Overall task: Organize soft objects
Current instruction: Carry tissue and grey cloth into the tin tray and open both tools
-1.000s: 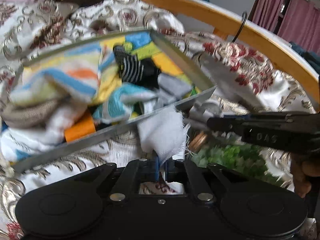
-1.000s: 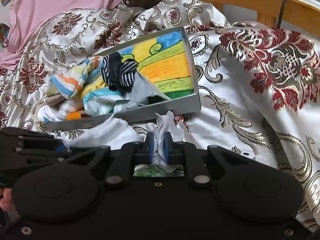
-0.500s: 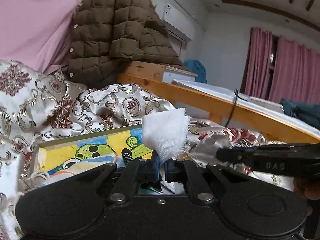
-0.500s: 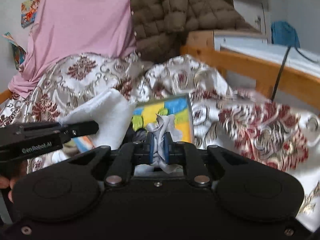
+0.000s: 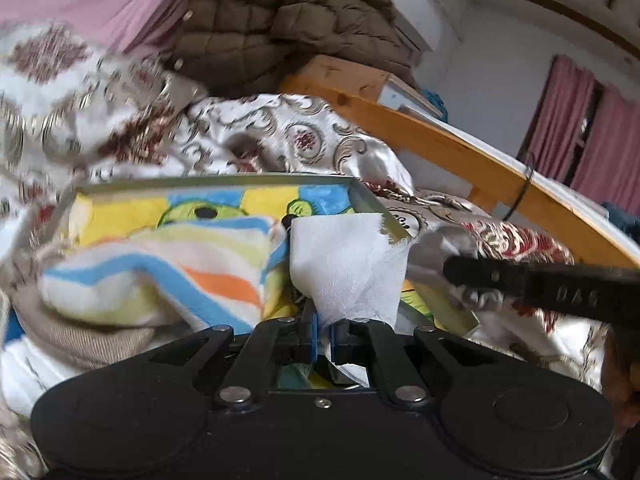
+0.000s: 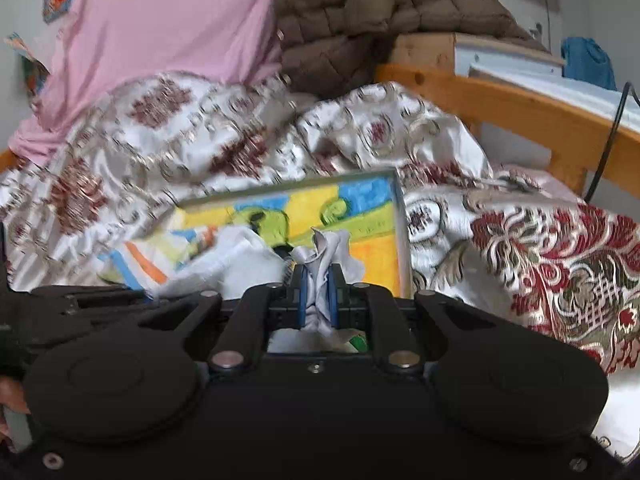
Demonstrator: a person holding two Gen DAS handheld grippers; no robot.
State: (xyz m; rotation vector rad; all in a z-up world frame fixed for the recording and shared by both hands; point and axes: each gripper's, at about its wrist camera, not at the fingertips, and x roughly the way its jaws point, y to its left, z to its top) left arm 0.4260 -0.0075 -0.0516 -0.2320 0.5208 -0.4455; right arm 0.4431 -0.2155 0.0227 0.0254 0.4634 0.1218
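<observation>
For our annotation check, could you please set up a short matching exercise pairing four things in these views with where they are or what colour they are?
Things:
1. white cloth
2. striped towel
3. quilted jacket
4. tray

Descriptions:
A. brown, piled at the back
B. grey rim, colourful cartoon picture inside
C. pinched in the left gripper
D. blue, orange and yellow bands, lying in the tray

Pairs: 1-C, 2-D, 3-A, 4-B
</observation>
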